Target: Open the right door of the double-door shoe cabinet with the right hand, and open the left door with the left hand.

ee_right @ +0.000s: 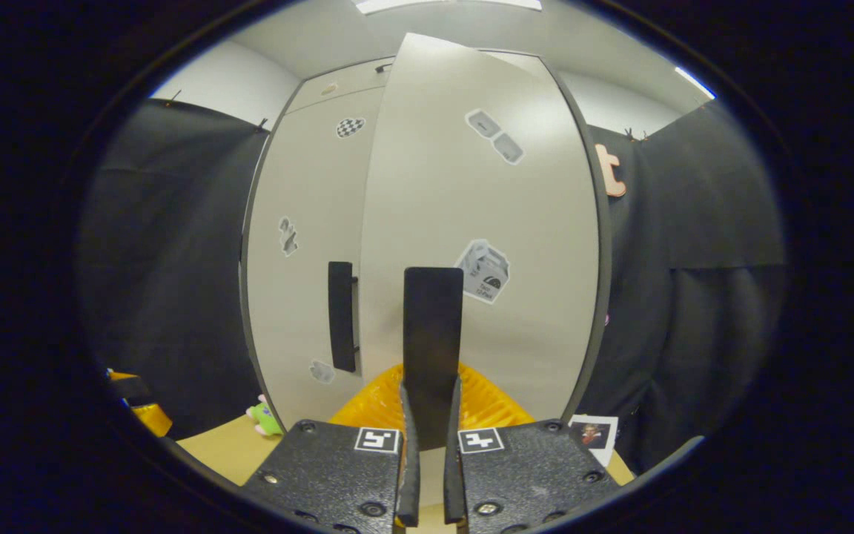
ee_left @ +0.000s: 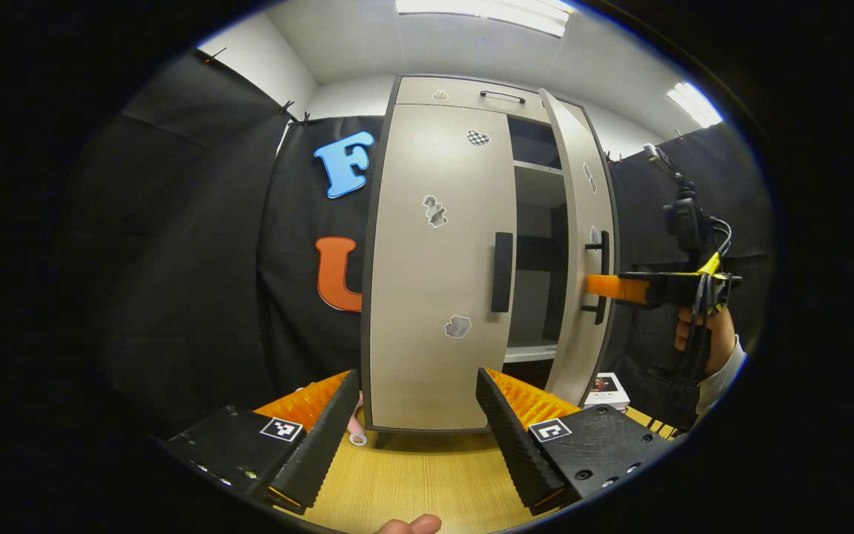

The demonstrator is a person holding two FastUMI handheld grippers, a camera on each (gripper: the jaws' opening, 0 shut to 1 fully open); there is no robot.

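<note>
We see even, bright light from ceiling strip lamps, one glaring white. Fisheye bending curves the cabinet edges. Both views stay sharp; the cabinet interior sits in shadow, as does the booth cloth.

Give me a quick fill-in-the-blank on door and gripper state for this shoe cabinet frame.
1. The beige right door of the shoe cabinet stands partly ____.
2. The right gripper is shut on that door's black bar ____.
3. The beige left door is still ____.
4. The left gripper, short of the cabinet, has its fingers ____.

Missing words: open; handle; closed; open
</note>
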